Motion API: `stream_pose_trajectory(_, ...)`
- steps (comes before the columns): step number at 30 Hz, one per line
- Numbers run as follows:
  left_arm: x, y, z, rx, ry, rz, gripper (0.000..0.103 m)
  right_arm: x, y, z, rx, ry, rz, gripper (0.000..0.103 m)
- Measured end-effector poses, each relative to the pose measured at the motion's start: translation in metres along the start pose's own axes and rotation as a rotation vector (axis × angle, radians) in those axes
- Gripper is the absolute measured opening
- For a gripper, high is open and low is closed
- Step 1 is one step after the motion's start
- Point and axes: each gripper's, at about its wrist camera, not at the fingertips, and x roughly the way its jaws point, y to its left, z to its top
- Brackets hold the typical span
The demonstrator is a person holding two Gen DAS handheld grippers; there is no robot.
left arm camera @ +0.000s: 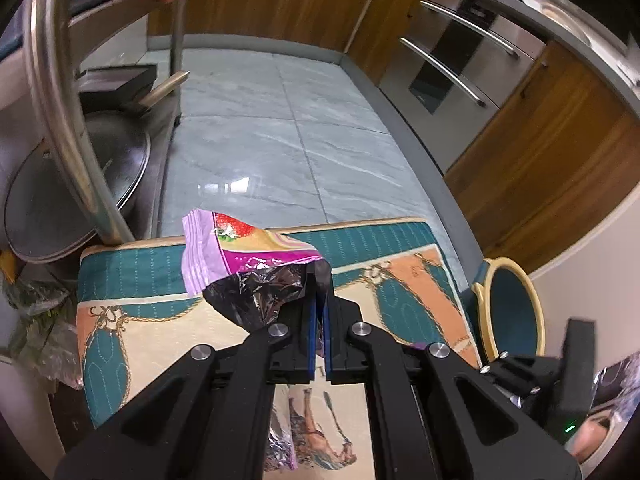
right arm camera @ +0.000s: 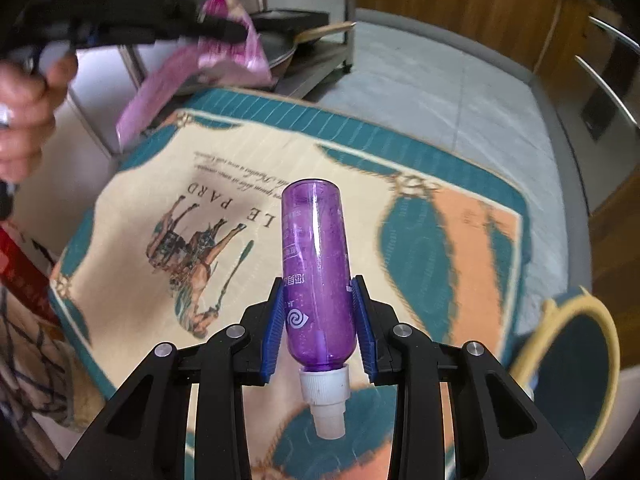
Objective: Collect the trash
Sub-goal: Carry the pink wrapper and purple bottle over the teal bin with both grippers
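Observation:
A pink strawberry snack wrapper (left arm camera: 240, 248) with a silver foil inside hangs above the printed cloth-covered table (left arm camera: 400, 272). My left gripper (left arm camera: 319, 280) is shut on its torn edge. In the right wrist view the same wrapper (right arm camera: 224, 60) dangles at the upper left, and a hand (right arm camera: 28, 112) grips the left tool. A purple plastic bottle (right arm camera: 314, 264) with a white cap points cap-down toward the camera. My right gripper (right arm camera: 318, 280) is shut on it, blue pads pressing both sides, lifted off the cloth (right arm camera: 160, 168).
A teal round stool with a yellow rim (right arm camera: 576, 364) stands right of the table. A metal trolley with a pan and glass lid (left arm camera: 80, 184) is at the left. Marble floor (left arm camera: 280, 128), wooden cabinets and an oven (left arm camera: 452, 64) lie beyond. A red box (right arm camera: 24, 276) sits at the left edge.

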Motion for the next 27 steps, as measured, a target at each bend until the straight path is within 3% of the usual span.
stream_pose_trajectory(15,-0.018,-0.074,-0.02,0.116,-0.032,-0.069,0.002,-0.09,-0.049,-0.053,0.157,-0.102,-0.086,0.034)
stream_pose_trajectory(27,-0.012,-0.124,-0.039,0.17,-0.018,-0.155,0.002,-0.125,-0.082,-0.091,0.308,-0.173,-0.133,0.034)
